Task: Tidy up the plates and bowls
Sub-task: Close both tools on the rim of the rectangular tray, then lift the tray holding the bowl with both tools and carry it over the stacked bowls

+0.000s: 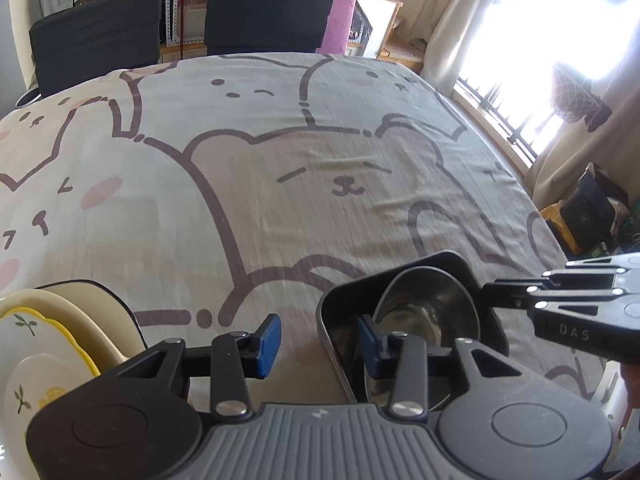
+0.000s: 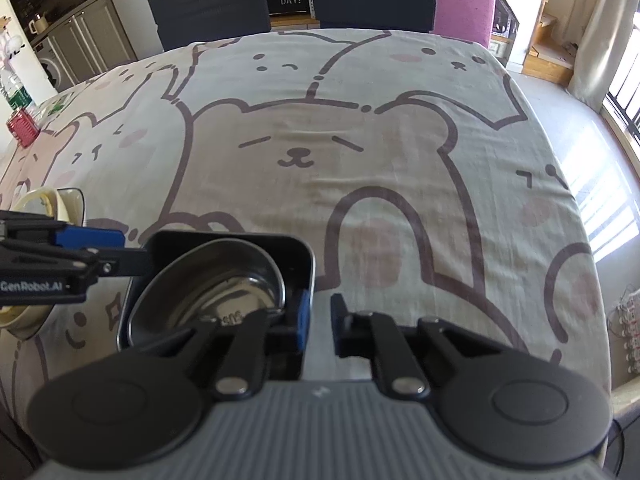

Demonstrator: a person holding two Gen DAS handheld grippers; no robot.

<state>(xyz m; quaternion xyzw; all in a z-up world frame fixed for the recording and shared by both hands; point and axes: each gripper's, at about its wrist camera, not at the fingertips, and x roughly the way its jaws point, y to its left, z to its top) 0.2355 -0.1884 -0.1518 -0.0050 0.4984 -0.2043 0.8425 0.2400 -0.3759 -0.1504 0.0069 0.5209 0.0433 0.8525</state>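
A shiny steel bowl (image 1: 428,308) leans tilted inside a black square dish (image 1: 452,260) on the bear-print tablecloth; both also show in the right wrist view, the bowl (image 2: 224,284) and the dish (image 2: 240,240). My left gripper (image 1: 318,346) is open, its right finger over the dish's left rim. My right gripper (image 2: 320,320) is open, its left finger at the dish's right rim. A stack of cream and yellow-rimmed plates (image 1: 48,332) sits left of the left gripper and also shows in the right wrist view (image 2: 44,200).
The tablecloth (image 1: 280,184) covers the whole table. Two dark chairs (image 2: 212,8) and a pink one (image 2: 464,4) stand at the far side. A red box (image 2: 22,128) and a bottle sit at the far left edge. A window is to the right.
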